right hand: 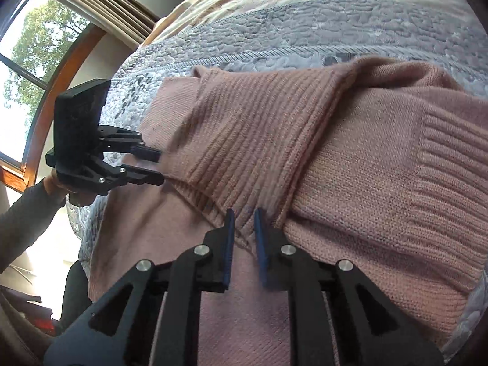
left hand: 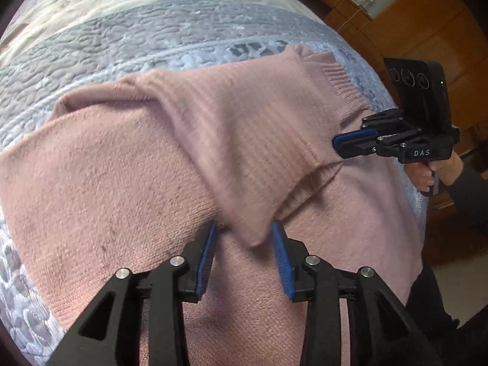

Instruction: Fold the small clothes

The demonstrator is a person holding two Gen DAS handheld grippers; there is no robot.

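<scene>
Left wrist view: the pink knit sweater [left hand: 122, 167] lies flat on the quilted bedspread [left hand: 106, 48]. The left gripper [left hand: 245, 244] stands parted around the sweater's folded flap, not pinching it.
Only here: the right gripper [left hand: 344, 143] looks nearly closed at the sweater's ribbed cuff [left hand: 344, 88].
Right wrist view: the right gripper [right hand: 244, 228] has a narrow gap over the sweater's [right hand: 366, 198] ribbed fold; its grip I cannot tell.
Only here: a window [right hand: 33, 61] beyond the sweater's left edge.
Risk: a loose hold could let the flap slide back open.

Bed with a grey-blue quilted bedspread [left hand: 128, 45], flanked by brown wooden furniture [left hand: 427, 24], possibly a cabinet, on one side and a wood-framed window [right hand: 33, 70] admitting daylight, with trees outside, on the other.
</scene>
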